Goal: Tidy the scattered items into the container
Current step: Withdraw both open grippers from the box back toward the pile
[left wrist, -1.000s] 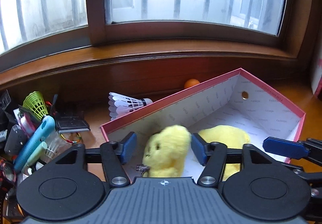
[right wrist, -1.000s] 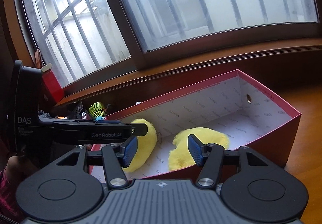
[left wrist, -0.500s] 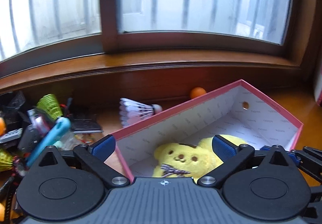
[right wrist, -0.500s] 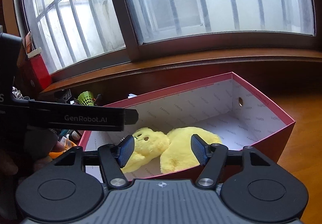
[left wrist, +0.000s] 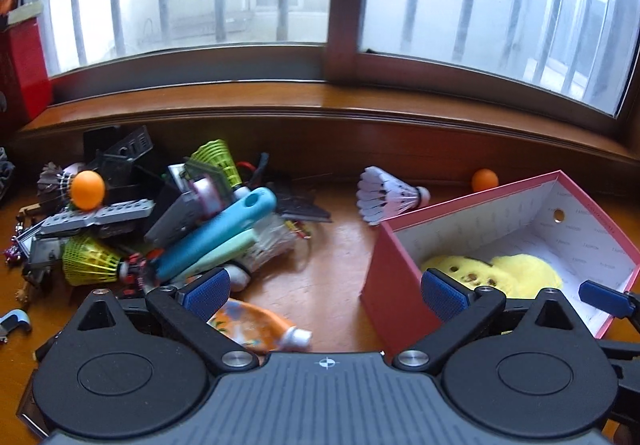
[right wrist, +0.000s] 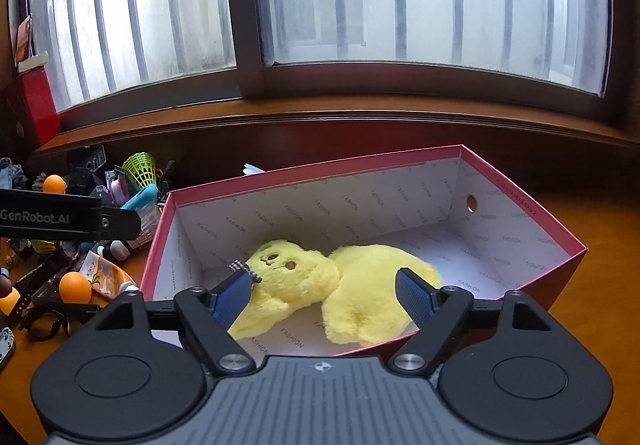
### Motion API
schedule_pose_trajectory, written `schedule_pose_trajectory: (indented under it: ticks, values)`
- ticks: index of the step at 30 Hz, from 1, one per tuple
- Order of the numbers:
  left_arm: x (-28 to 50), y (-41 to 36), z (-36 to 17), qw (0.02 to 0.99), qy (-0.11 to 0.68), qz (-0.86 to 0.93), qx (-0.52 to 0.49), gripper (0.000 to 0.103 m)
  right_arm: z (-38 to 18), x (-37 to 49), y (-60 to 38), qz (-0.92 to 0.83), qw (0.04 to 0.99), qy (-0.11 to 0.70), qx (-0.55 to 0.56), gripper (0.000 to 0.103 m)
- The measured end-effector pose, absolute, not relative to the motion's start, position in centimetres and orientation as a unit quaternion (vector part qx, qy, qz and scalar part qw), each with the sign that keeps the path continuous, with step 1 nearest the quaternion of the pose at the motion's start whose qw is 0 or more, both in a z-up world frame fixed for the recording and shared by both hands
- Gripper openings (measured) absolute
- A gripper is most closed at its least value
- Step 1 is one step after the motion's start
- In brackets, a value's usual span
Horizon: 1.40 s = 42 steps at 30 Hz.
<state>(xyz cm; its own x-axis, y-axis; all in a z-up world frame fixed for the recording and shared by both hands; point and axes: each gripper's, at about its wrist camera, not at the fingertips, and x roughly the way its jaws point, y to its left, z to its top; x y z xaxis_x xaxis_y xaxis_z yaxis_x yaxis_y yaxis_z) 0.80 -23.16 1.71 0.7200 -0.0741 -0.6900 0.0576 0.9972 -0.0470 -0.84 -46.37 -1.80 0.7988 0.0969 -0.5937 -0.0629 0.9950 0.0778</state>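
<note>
A pink box (right wrist: 516,209) with a white printed lining sits on the wooden table, and a yellow plush toy (right wrist: 340,281) lies inside it on its side. The same box (left wrist: 400,273) and plush toy (left wrist: 516,271) show at the right of the left wrist view. My left gripper (left wrist: 326,295) is open over bare table left of the box, holding nothing. An orange tube (left wrist: 256,325) lies just below its left finger. My right gripper (right wrist: 324,295) is open above the box's near wall, empty, with the plush beyond it.
A heap of scattered items (left wrist: 208,229) lies at the left: yellow-green shuttlecocks, blue handles, black parts, an orange ball (left wrist: 87,184). A white shuttlecock (left wrist: 386,195) and another orange ball (left wrist: 485,179) rest by the windowsill behind the box. A red box (left wrist: 24,65) stands far left.
My left gripper opened and let the plush drop into the box, then swung left toward the heap. The right gripper stayed open over the box, drawing slightly nearer.
</note>
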Motion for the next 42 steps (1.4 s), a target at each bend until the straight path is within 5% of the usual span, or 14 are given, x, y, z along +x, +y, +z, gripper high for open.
schedule_pose_trajectory:
  ticks: [23,25,35,42]
  values:
    - [-2.6,-3.9,-0.5,0.922,0.387,0.004,0.004,0.103,-2.2,0.3,-37.3,-0.132,0.950,0.283,0.026,0.085]
    - [-3.3,-2.9,-0.8,0.920,0.391,0.023,0.008,0.103,-1.9,-0.1,-37.7,-0.113,0.954,0.276,0.039,0.078]
    - [-5.3,-0.7,-1.8,0.898,0.428,0.101,-0.007,0.103,2.9,-3.2,-34.2,0.063,0.977,0.201,0.017,0.078]
    - [-5.6,-0.1,-2.0,0.903,0.420,0.091,-0.011,0.103,2.5,-2.7,-28.8,0.225,0.944,0.243,0.020,0.077]
